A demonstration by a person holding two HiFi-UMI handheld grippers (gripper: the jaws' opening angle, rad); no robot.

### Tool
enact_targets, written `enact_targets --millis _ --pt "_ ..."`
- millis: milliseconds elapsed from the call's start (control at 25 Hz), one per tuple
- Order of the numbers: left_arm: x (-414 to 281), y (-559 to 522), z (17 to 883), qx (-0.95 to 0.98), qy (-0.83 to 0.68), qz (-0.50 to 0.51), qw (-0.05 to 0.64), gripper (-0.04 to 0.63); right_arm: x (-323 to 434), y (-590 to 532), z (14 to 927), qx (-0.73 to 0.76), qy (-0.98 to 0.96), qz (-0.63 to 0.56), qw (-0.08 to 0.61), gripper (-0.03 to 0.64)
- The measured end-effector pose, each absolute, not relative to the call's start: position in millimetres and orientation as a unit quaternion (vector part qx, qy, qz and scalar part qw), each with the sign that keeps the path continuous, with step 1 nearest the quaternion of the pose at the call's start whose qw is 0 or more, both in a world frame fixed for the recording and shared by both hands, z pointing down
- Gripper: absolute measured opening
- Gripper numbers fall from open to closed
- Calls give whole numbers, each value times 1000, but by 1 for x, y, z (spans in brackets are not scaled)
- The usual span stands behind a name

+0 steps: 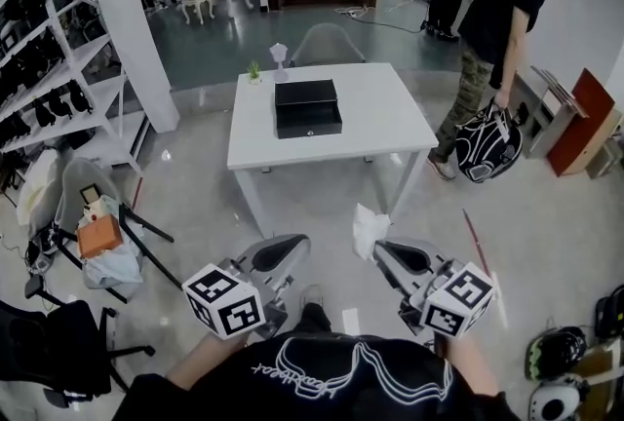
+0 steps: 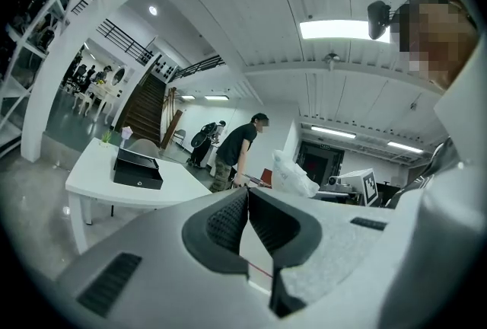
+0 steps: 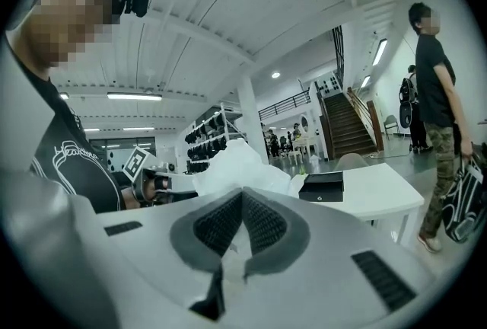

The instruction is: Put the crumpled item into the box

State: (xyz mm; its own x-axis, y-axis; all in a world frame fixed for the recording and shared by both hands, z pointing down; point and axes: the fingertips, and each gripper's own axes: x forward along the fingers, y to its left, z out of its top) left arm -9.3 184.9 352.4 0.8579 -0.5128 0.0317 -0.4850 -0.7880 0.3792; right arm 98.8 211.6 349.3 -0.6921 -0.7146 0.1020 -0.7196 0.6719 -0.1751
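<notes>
A crumpled white item (image 1: 369, 229) sticks out of my right gripper (image 1: 382, 249), which is shut on it; in the right gripper view the crumpled white item (image 3: 240, 166) bulges just past the closed pads. My left gripper (image 1: 295, 247) hangs beside it at waist height, shut with nothing between its pads (image 2: 228, 221). Ahead of both stands a white table (image 1: 390, 132) with a flat black box (image 1: 307, 107) near its far middle, lid closed. From the left gripper view I see the black box (image 2: 138, 168) and the crumpled item (image 2: 293, 175).
A person in a black shirt (image 1: 502, 19) stands right of the table holding a black helmet bag (image 1: 487, 144). A chair (image 1: 327, 43) is behind the table, a small plant (image 1: 253, 70) on its far edge. Shelves (image 1: 49, 88) and a chair with an orange bag (image 1: 97, 234) lie left.
</notes>
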Motion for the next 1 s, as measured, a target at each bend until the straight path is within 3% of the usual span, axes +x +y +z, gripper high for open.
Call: enact_targets --millis 680,1000 --pt "-9 -20 382 934 -258 -23 246 8 96 10 380 403 -900 158 43 5" --pt "-22 -113 394 931 -265 -16 250 8 94 -87 382 427 -889 141 89 5"
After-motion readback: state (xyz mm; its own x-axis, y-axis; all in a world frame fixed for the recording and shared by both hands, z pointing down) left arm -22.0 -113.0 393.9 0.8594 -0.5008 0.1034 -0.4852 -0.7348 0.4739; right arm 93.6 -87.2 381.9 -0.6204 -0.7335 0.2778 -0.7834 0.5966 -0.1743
